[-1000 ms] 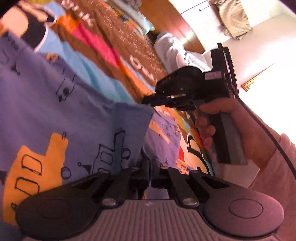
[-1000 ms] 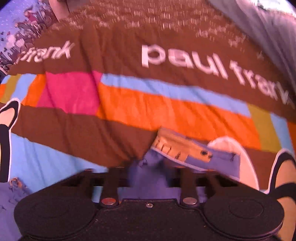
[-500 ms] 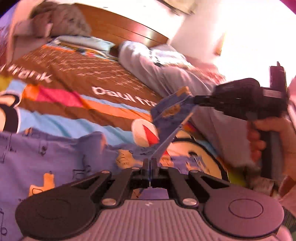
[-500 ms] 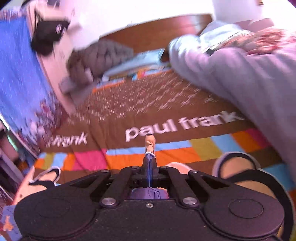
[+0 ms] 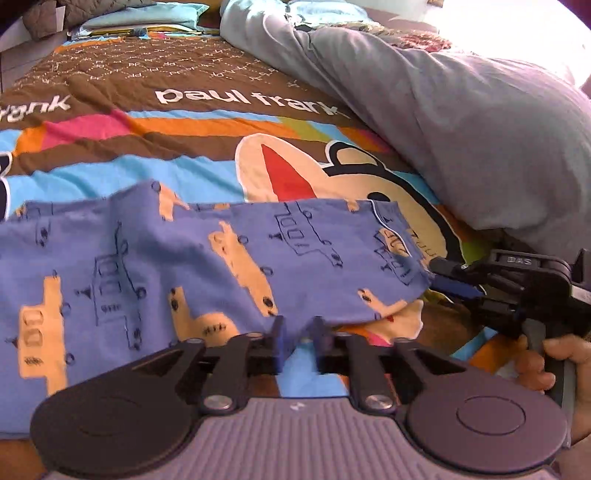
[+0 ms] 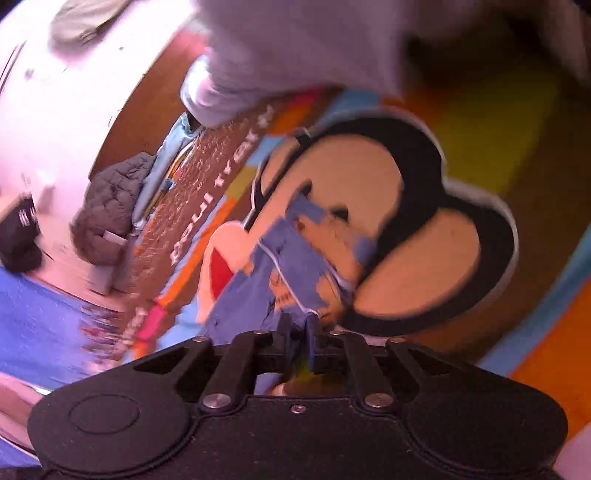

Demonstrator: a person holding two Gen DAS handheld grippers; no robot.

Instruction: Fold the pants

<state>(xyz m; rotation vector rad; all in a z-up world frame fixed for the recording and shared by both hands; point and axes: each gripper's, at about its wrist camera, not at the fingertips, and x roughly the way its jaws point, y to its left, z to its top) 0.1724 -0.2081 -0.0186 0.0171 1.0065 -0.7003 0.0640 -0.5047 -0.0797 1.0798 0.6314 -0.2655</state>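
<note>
Blue pants (image 5: 184, 266) printed with orange and outlined trucks lie spread across the colourful bedspread (image 5: 184, 125). My left gripper (image 5: 298, 341) has its fingers a small gap apart at the pants' near hem, with nothing between them. My right gripper (image 5: 448, 278) sits at the right end of the pants, by the waistband corner. In the blurred right wrist view the pants (image 6: 291, 258) run away from my right gripper (image 6: 298, 338), whose fingers are slightly apart at the cloth's edge by a white drawstring (image 6: 284, 280).
A big grey duvet (image 5: 461, 122) is heaped along the right side of the bed. Pillows (image 5: 147, 18) and a quilted grey bundle (image 6: 110, 206) lie near the wooden headboard (image 6: 147, 99). The person's hand (image 5: 546, 365) holds the right gripper.
Both grippers carried the pants' end over and down onto the bed. The left fingers, shut on cloth half a second ago, now stand apart. The right gripper has tilted and loosened too.
</note>
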